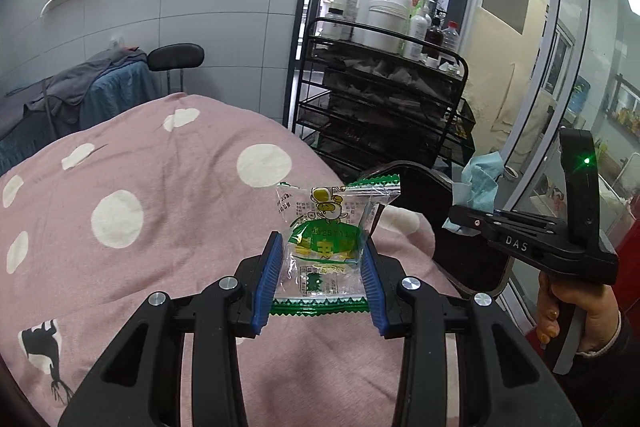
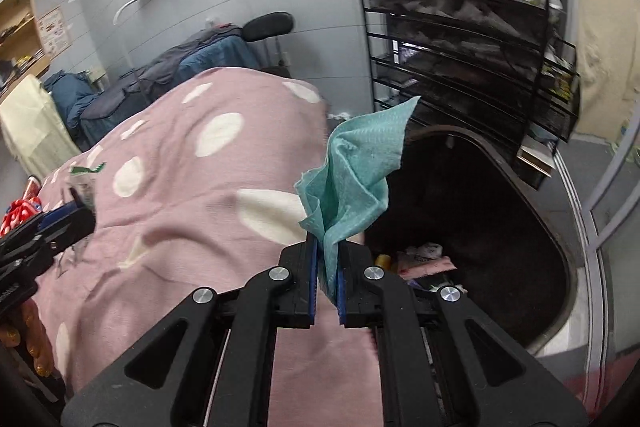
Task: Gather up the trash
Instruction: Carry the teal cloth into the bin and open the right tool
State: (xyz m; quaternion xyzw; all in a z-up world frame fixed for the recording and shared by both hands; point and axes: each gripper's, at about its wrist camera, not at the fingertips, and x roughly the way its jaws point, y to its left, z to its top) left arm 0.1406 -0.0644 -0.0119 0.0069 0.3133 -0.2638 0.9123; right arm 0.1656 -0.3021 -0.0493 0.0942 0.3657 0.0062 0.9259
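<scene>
My left gripper (image 1: pixel 320 259) is shut on a clear and green snack wrapper (image 1: pixel 328 227), held above the pink spotted blanket (image 1: pixel 160 227). My right gripper (image 2: pixel 327 259) is shut on a crumpled teal tissue (image 2: pixel 356 179), held near the rim of a dark trash bin (image 2: pixel 480 227) that has some litter at its bottom. In the left wrist view the right gripper (image 1: pixel 456 223) shows at the right with the tissue (image 1: pixel 480 183), over the bin (image 1: pixel 440 227). In the right wrist view the left gripper (image 2: pixel 76 207) shows at the left edge with the wrapper (image 2: pixel 82 179).
A black wire cart (image 1: pixel 384 99) with white bottles (image 1: pixel 380 11) stands behind the bin. A bed with blue and grey covers (image 1: pixel 80 95) and a black chair back (image 1: pixel 176 57) lie beyond the blanket. A glass door (image 1: pixel 568 67) is on the right.
</scene>
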